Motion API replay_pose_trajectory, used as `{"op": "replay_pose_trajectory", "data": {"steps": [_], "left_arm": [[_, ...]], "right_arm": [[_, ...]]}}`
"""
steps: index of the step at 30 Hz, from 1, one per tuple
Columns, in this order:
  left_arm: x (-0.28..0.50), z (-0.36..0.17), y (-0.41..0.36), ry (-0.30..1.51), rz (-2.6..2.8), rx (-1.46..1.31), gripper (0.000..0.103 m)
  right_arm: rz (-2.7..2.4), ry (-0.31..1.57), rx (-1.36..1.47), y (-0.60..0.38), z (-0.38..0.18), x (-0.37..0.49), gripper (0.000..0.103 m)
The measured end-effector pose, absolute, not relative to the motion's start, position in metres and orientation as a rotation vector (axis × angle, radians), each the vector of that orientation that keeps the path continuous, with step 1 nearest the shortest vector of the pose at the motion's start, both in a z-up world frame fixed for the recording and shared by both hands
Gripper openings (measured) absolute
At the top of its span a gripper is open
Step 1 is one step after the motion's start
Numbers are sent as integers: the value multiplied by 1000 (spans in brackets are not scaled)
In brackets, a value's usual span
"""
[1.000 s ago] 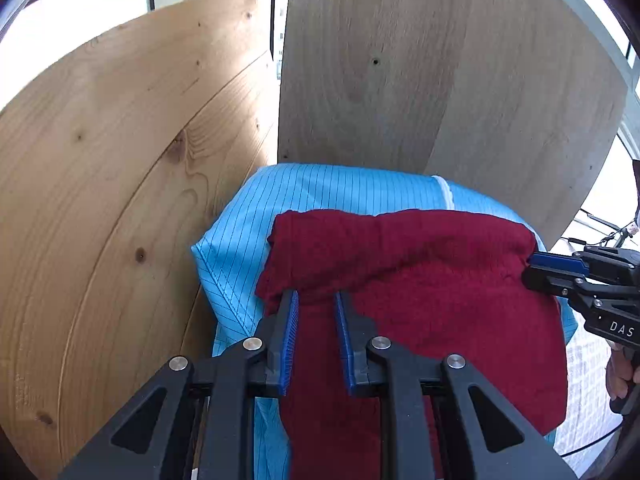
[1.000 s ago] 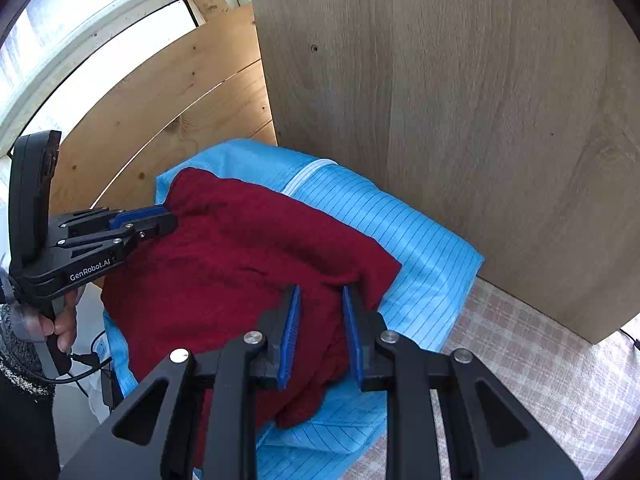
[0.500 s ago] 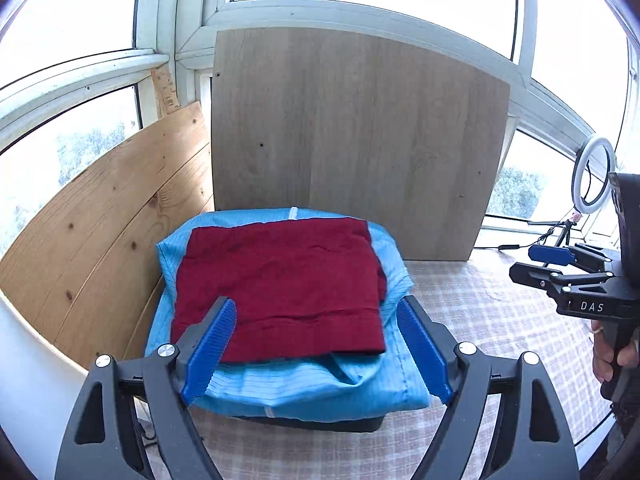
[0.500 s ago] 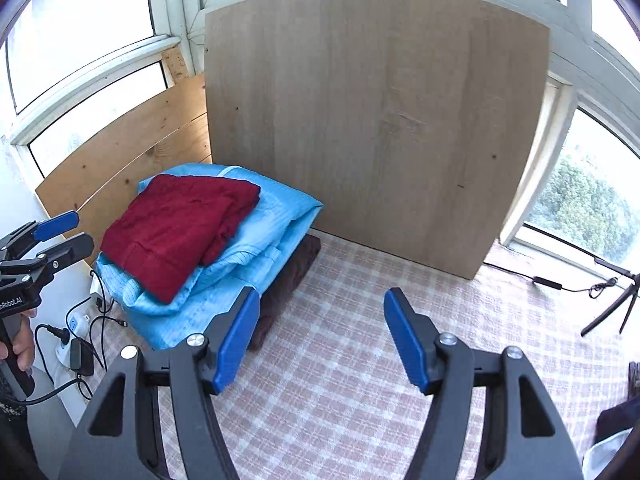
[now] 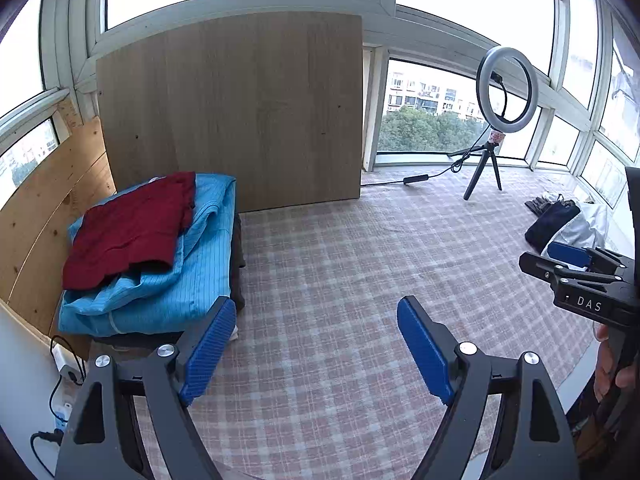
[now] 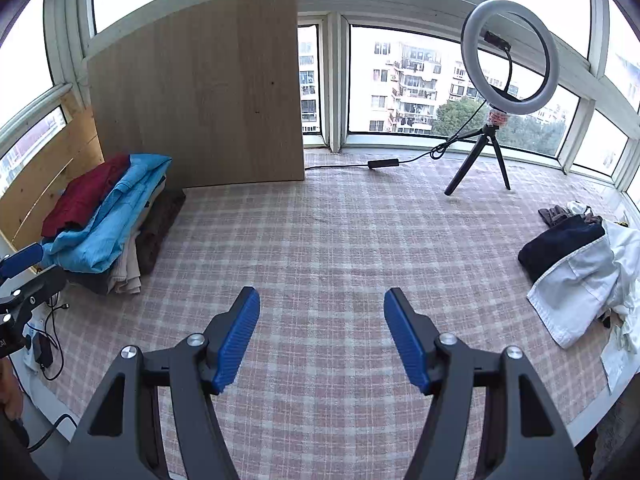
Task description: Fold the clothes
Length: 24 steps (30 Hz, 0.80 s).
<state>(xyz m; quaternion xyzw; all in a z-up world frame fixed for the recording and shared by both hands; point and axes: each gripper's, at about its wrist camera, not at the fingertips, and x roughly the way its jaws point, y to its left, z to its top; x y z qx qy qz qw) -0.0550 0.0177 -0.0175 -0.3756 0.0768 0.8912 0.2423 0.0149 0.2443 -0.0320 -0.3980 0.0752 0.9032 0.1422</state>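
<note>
A folded dark red garment lies on top of a folded blue striped garment on a stack of folded clothes at the left; the red garment and the blue one also show in the right wrist view. My left gripper is open and empty above the checked cloth, right of the stack. My right gripper is open and empty over the middle of the cloth. A pile of unfolded clothes, dark and white, lies at the right; the pile also shows in the left wrist view.
A checked tablecloth covers the table. A wooden board stands at the back, another plank at the left. A ring light on a tripod stands back right with its cable. Cables and a power strip hang at the left edge.
Both grippers let go of the red garment, opened wide and drew back and to the right, away from the stack. The red garment stays folded on the blue one.
</note>
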Motion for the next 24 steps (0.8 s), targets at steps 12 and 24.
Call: {"op": "replay_pose_trajectory", "data": {"steps": [12,24], "left_arm": [[-24,-16,59,245,2315,-1029,82],[-14,-1,37,219,2434,-1006,82]], "right_arm": [[2474,348,-1069,279,-30,84,64],[2538,291,-1041,264,-19,86,64]]}}
